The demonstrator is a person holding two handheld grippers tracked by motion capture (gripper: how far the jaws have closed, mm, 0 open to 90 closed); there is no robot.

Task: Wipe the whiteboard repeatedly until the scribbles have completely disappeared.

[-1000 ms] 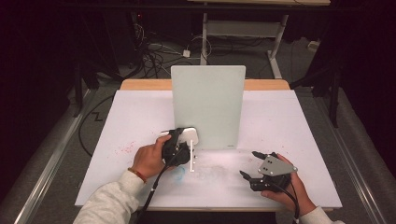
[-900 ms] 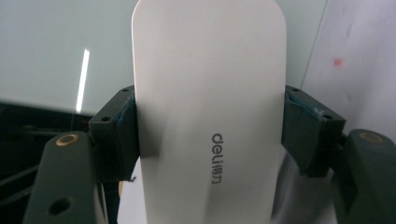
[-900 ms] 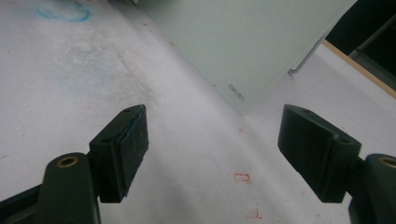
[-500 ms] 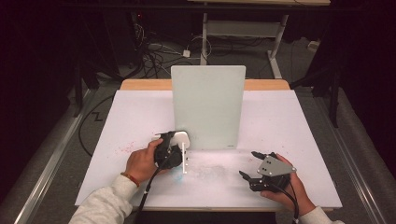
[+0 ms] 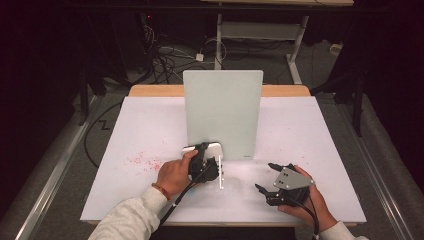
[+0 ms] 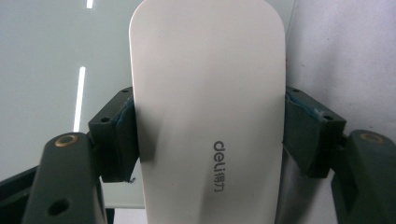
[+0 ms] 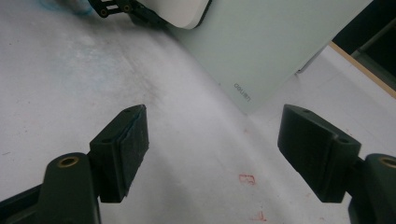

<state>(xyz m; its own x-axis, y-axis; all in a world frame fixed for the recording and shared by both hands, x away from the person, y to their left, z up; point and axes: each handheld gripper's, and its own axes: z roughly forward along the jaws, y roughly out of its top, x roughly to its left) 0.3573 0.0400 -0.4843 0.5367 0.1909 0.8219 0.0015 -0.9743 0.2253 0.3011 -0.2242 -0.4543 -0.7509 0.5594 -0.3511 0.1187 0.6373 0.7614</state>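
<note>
A white oval eraser (image 6: 208, 107) with a grey "deli" logo is clamped across its width by my left gripper (image 6: 208, 140), which is shut on it. In the high view that gripper (image 5: 205, 162) holds the eraser (image 5: 202, 148) against the lower left part of the upright pale-green glass panel (image 5: 222, 112). My right gripper (image 5: 263, 176) rests low over the white table (image 5: 150, 125) at the front right. It is open with nothing between its jaws (image 7: 212, 149). From there I see the panel (image 7: 271, 46) and the eraser (image 7: 182, 11) farther off.
Red marker specks (image 5: 142, 160) dot the table left of the left hand, and small red marks (image 7: 246, 178) lie under the right gripper. A thin white strip (image 5: 221, 172) stands beside the left gripper. Cables lie on the floor beyond the table's far wooden edge (image 5: 155, 90).
The left gripper with the eraser slid a little left along the foot of the panel, then back to the right. The right gripper stayed put and open.
</note>
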